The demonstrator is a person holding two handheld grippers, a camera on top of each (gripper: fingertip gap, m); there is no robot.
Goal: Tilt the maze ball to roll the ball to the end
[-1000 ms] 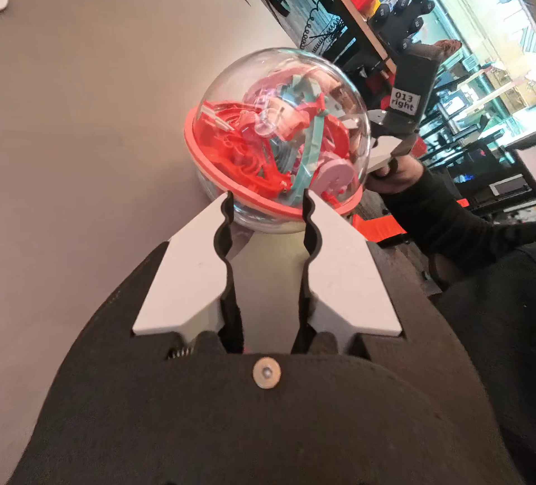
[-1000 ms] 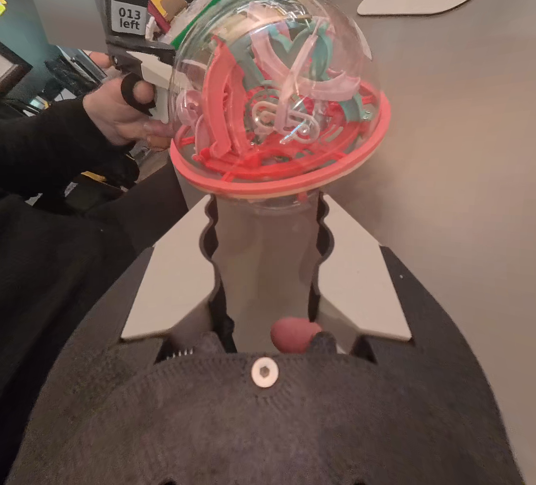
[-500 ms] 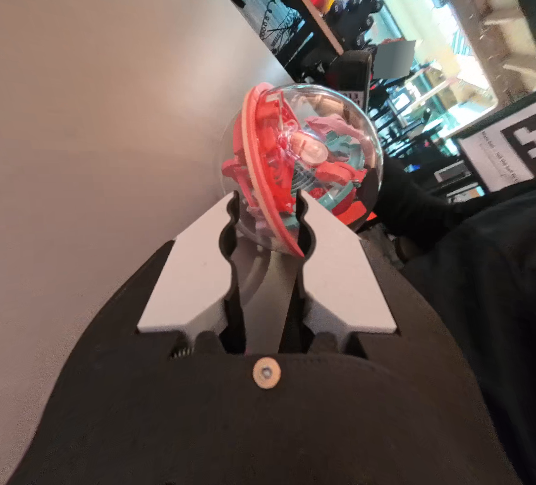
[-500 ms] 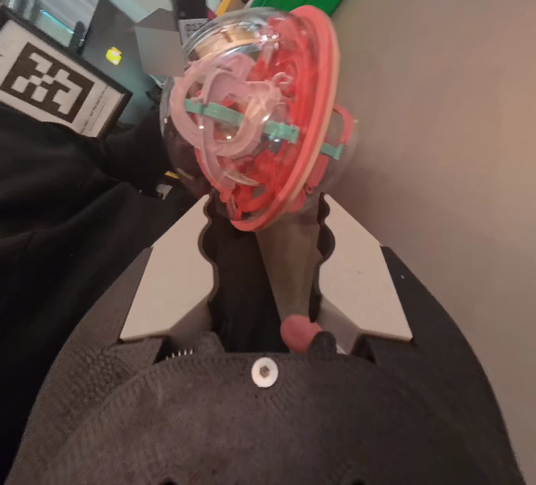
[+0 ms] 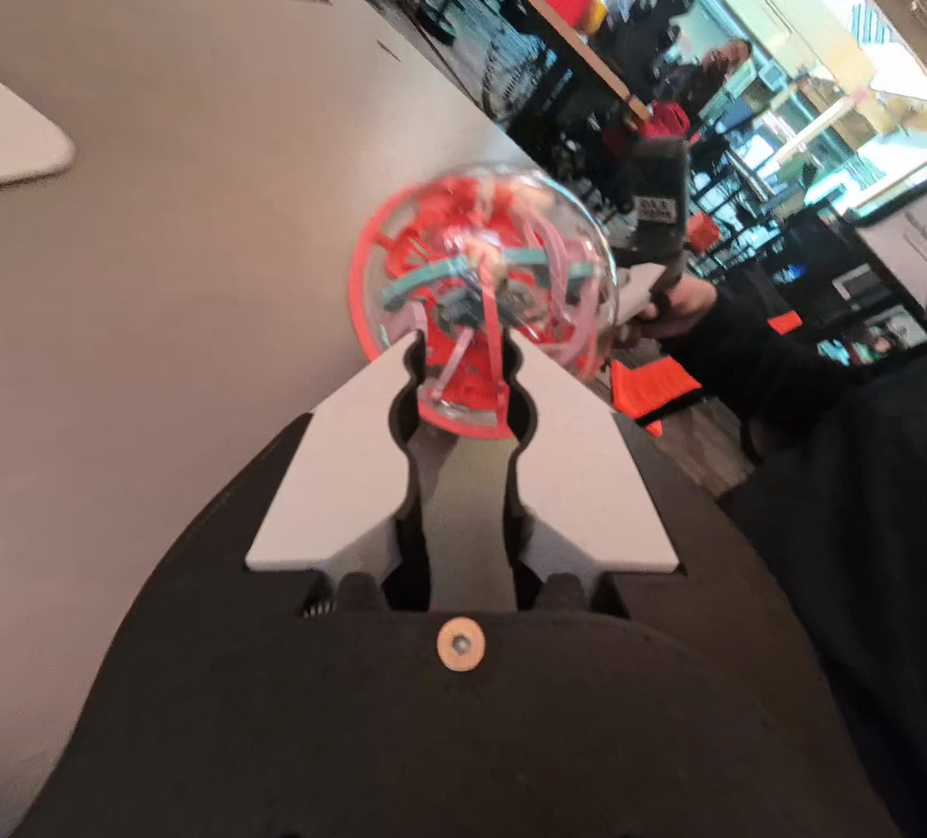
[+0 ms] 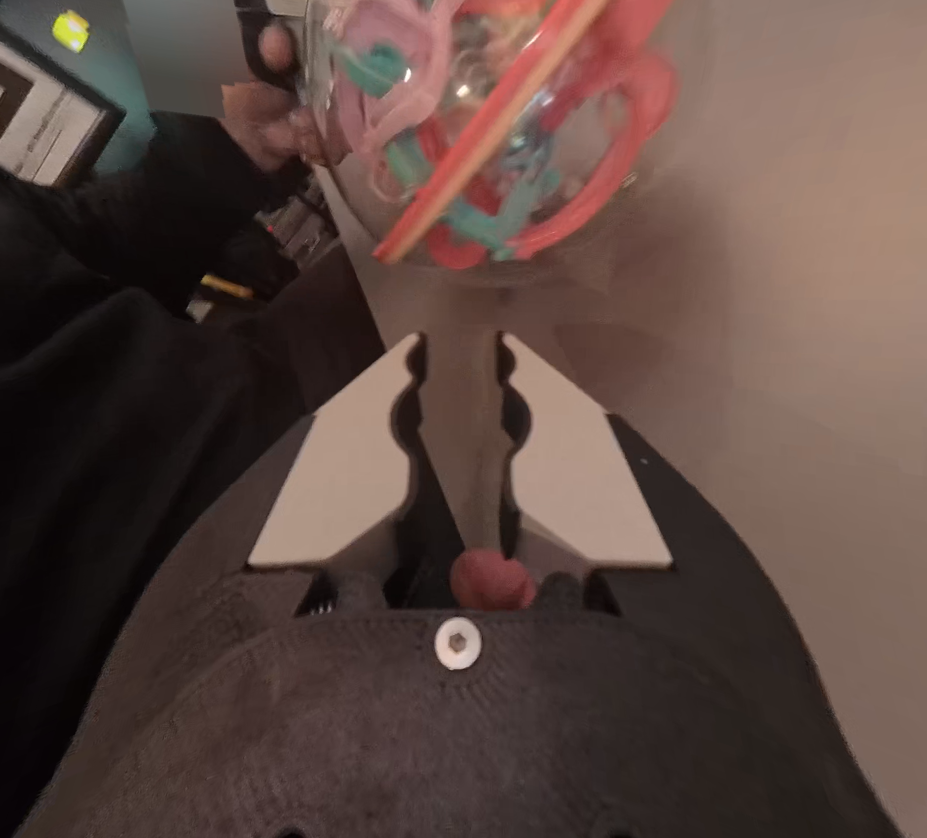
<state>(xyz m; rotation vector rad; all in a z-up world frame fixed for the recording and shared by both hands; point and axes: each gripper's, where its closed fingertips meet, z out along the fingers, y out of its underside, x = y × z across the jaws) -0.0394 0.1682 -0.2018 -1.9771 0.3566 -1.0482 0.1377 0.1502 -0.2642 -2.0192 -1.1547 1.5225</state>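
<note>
Left gripper (image 5: 464, 352): fingers clamp the lower rim of the maze ball (image 5: 481, 292), a clear sphere with red, pink and teal tracks, raised above the desk (image 5: 200, 162) and tilted on its side. Right gripper (image 6: 461, 342): fingers narrowly parted, grasping nothing, just short of the sphere.

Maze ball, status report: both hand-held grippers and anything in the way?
Left hand-held gripper pinching maze ball at its rim. Right hand-held gripper empty, short of the ball. Ball tilted over table; nothing blocking.
</note>
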